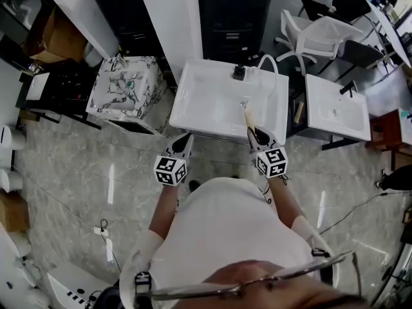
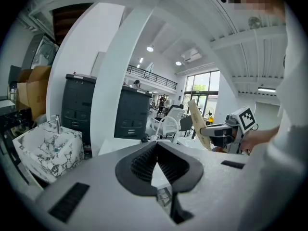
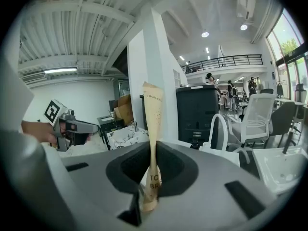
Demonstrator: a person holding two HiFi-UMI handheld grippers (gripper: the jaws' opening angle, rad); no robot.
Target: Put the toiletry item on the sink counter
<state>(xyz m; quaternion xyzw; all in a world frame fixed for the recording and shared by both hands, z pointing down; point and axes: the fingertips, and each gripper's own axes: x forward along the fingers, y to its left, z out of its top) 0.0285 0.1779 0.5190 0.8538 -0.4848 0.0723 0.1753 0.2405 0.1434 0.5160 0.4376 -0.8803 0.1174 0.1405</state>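
The toiletry item is a long tan paper packet (image 1: 247, 116) with print on it. My right gripper (image 1: 253, 131) is shut on its lower end, and the packet stands up between the pads (image 3: 153, 119). It hangs over the front right part of the white sink counter (image 1: 206, 102), below the black faucet (image 1: 239, 73). My left gripper (image 1: 182, 141) is shut and holds nothing, just short of the sink's front edge. In the left gripper view the packet (image 2: 197, 124) and the right gripper (image 2: 226, 129) show off to the right.
A marble-patterned basin (image 1: 125, 85) stands left of the white sink, and a second white basin (image 1: 335, 108) stands to its right. White chairs (image 1: 315, 37) and dark cabinets (image 1: 232, 11) are behind. A white hose (image 1: 273, 66) arches by the faucet.
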